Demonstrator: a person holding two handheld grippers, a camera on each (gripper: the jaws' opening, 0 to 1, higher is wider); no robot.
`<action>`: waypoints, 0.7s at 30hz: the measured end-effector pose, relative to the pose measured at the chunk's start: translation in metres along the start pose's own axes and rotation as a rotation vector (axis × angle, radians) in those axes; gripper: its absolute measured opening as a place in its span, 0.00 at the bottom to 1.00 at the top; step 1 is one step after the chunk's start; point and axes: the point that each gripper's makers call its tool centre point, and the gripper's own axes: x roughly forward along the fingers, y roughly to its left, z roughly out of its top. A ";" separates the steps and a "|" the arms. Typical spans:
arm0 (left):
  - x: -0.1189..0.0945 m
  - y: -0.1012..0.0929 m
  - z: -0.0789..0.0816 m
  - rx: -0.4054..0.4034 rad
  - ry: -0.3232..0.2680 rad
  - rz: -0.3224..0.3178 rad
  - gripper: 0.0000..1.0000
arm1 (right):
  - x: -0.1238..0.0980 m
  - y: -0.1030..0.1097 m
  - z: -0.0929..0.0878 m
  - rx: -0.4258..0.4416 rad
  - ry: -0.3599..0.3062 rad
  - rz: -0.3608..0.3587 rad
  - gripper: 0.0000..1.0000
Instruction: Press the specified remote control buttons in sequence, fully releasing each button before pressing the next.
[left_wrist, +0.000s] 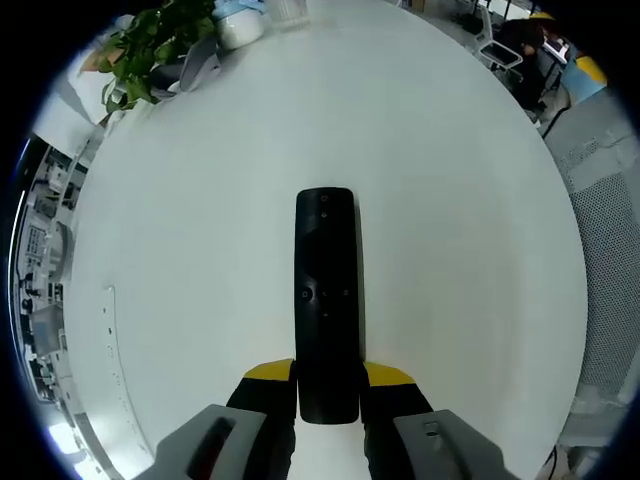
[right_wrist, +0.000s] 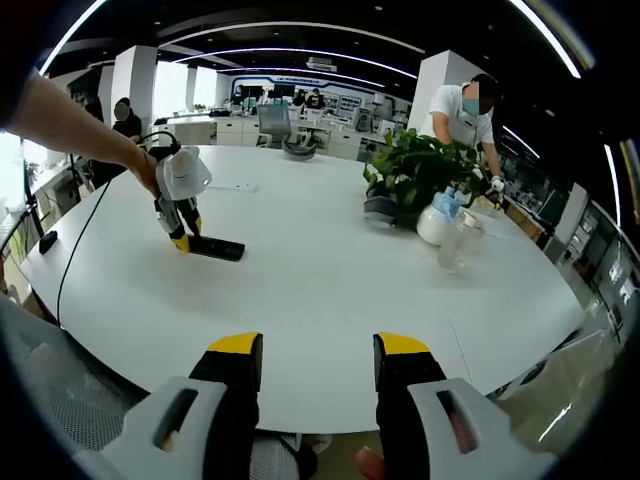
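In the left gripper view, the left gripper (left_wrist: 328, 385) pinches the near end of a black remote control (left_wrist: 326, 300) between its two yellow-tipped jaws, one jaw on each long side. The remote lies flat on the white table (left_wrist: 200, 200), its length running straight away from the camera, button face up. A few small buttons show on its upper surface, though they are too small to tell apart. At the far edge of the table stand a green potted plant (left_wrist: 150, 50) and a white spray bottle (left_wrist: 238, 25).

In the right gripper view, the right gripper (right_wrist: 315, 365) sits at the near edge of the same white table (right_wrist: 330, 280), its jaws spread apart with nothing between them. Across the table to the left, the left gripper (right_wrist: 180, 238) is seen tilted down onto the remote control (right_wrist: 215, 247), gripping one end of it while the rest of the remote rests on the tabletop; a person's arm (right_wrist: 75, 125) reaches in from the upper left to hold it. A black cable (right_wrist: 75, 250) trails from that gripper over the table. To the right stand the potted plant (right_wrist: 420, 170), the white spray bottle (right_wrist: 440, 220) and what looks like a clear bottle (right_wrist: 458, 245) just beside it. A person in a white shirt (right_wrist: 455, 105) stands behind the plant, and other people are visible far back in the office.
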 end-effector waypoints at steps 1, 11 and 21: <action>0.000 -0.001 0.000 -0.003 0.001 -0.003 0.24 | 0.000 0.000 0.000 0.002 -0.001 -0.002 0.46; -0.001 -0.015 -0.001 -0.001 0.009 0.002 0.24 | 0.000 0.002 -0.001 -0.007 0.004 0.007 0.46; -0.002 -0.032 -0.001 0.034 0.028 0.008 0.24 | -0.001 0.003 -0.001 -0.014 0.008 0.009 0.46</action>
